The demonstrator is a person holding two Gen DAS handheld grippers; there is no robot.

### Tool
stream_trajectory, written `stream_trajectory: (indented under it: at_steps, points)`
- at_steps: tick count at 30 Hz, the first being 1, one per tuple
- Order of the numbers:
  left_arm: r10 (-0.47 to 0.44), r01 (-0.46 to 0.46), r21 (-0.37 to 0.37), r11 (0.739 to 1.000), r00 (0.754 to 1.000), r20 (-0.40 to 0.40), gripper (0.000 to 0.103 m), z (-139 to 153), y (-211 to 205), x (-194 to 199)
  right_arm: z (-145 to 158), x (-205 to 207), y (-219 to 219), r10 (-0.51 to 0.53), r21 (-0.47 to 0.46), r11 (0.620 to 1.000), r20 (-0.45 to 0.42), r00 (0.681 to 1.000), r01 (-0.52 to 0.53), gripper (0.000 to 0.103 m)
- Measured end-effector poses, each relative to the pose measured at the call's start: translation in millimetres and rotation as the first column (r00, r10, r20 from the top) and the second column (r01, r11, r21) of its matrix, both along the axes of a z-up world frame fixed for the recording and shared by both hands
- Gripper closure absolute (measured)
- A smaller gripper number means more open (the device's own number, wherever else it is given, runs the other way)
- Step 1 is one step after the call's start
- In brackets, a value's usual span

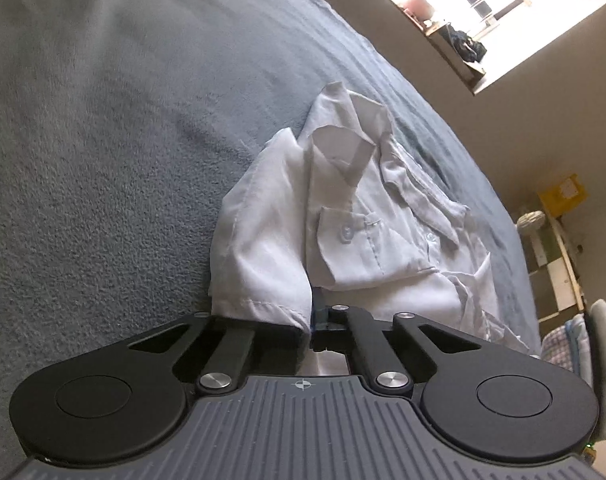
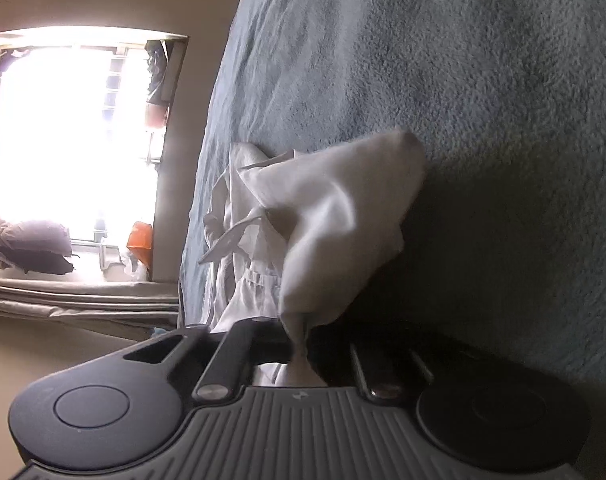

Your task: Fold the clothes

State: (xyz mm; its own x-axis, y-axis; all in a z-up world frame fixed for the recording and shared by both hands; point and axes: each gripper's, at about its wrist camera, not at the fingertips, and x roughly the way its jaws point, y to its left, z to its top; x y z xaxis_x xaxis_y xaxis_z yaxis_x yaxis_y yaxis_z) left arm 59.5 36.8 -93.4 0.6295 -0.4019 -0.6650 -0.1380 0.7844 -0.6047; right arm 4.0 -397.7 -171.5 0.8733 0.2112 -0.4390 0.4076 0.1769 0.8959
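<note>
A white button-up shirt (image 1: 367, 216) lies on a blue-grey fleece blanket (image 1: 123, 140), collar away from me, buttons showing. In the left wrist view one sleeve (image 1: 263, 248) rises to my left gripper (image 1: 310, 326), whose jaws are shut on the sleeve's hemmed edge. In the right wrist view another part of the white shirt (image 2: 335, 220) is bunched and lifted off the blanket (image 2: 483, 80). A pinched strip of it runs down between the closed jaws of my right gripper (image 2: 301, 344). Its right finger sits in dark shadow.
A bright window (image 2: 63, 136) with dark folded cloth (image 2: 31, 248) on its sill stands beyond the bed's edge. A shelf with a yellow box (image 1: 563, 192) is past the bed's far right side. The blanket stretches wide on the left.
</note>
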Motion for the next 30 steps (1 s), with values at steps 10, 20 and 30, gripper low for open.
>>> stream_trajectory:
  at_steps: [10, 20, 30]
  points:
    - [-0.016, 0.017, -0.010, 1.000, 1.000, 0.026, 0.103, 19.2, 4.4, -14.5, 13.9, -25.7, 0.4, 0.004, -0.002, 1.000, 0.059, 0.998, -0.004, 0.100]
    - [-0.086, 0.086, -0.006, 0.996, 0.996, 0.025, 0.103, 32.5, 22.1, -54.2, 19.8, -74.8, 10.3, 0.037, 0.050, 0.998, 0.052, 0.998, -0.039, 0.100]
    - [-0.277, 0.278, 0.051, 0.959, 0.960, -0.026, 0.103, 36.3, 40.7, -118.1, 27.2, -167.9, 31.9, 0.076, 0.118, 0.990, -0.031, 0.997, -0.072, 0.100]
